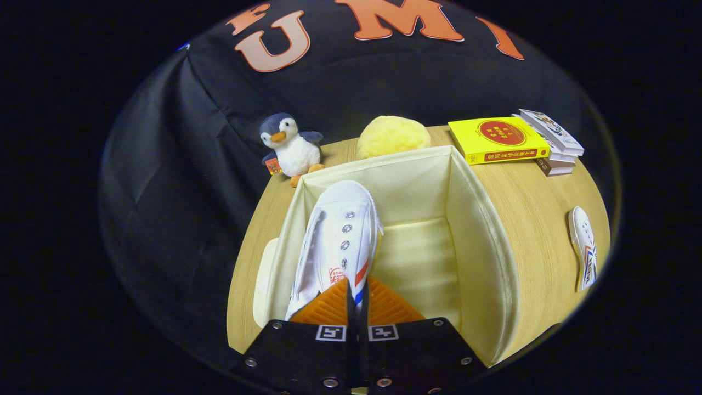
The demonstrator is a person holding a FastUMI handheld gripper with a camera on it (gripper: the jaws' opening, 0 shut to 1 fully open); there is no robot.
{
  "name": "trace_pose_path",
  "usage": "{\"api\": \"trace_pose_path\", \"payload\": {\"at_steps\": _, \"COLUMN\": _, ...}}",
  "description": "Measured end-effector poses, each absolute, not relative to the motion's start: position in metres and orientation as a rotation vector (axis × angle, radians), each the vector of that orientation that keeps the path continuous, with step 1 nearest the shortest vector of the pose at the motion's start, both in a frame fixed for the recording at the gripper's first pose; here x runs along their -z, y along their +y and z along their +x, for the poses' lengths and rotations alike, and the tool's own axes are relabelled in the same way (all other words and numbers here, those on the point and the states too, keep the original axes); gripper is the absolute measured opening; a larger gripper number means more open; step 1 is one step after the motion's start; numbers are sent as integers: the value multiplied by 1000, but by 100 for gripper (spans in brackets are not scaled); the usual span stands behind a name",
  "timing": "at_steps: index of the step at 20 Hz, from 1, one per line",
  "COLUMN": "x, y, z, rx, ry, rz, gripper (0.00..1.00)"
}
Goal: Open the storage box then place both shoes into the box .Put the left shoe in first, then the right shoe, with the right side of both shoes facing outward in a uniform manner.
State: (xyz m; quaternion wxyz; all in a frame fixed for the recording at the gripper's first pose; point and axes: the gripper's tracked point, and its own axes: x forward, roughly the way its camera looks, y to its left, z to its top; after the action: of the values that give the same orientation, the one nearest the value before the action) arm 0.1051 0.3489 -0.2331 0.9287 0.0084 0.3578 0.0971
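The wooden surface (pixel 526 219) spreads beyond and beside the tongs. On it, just ahead of them, stands the open cream storage box (pixel 471 230). A white shoe (pixel 337 236) hangs inside the box toward its left wall, toe pointing away, its heel edge pinched between the nearly closed tongs (pixel 356 296). Beyond the box to the right lies a stack of books (pixel 510 140). Beyond it also sit a yellow plush (pixel 392 135) and a penguin toy (pixel 290 145). A second shoe (pixel 584 252) lies far right.

The gripper (pixel 356 296) points steeply downward, its two fingers closed nearly together and clamping a thin edge between them.
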Motion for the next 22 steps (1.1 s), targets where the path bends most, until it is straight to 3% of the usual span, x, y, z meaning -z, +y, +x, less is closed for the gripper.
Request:
{"api": "trace_pose_path", "payload": {"at_steps": 5, "x": 263, "y": 353, "z": 101, "rx": -198, "ry": 832, "rz": -45, "gripper": 4}}
{"api": "trace_pose_path", "payload": {"at_steps": 6, "x": 257, "y": 354, "z": 105, "rx": -192, "ry": 792, "rz": -48, "gripper": 11}}
{"api": "trace_pose_path", "payload": {"at_steps": 7, "x": 242, "y": 353, "z": 113, "rx": -181, "ry": 755, "rz": -60, "gripper": 39}}
{"api": "trace_pose_path", "payload": {"at_steps": 9, "x": 222, "y": 342, "z": 119, "rx": -169, "ry": 708, "rz": -84, "gripper": 75}}
{"api": "trace_pose_path", "payload": {"at_steps": 11, "x": 205, "y": 333, "z": 121, "rx": -173, "ry": 678, "rz": -58, "gripper": 95}}
{"api": "trace_pose_path", "payload": {"at_steps": 16, "x": 155, "y": 277, "z": 116, "rx": -172, "ry": 579, "rz": -21, "gripper": 99}}
{"api": "trace_pose_path", "payload": {"at_steps": 22, "x": 130, "y": 150, "z": 109, "rx": -72, "ry": 532, "rz": -26, "gripper": 99}}
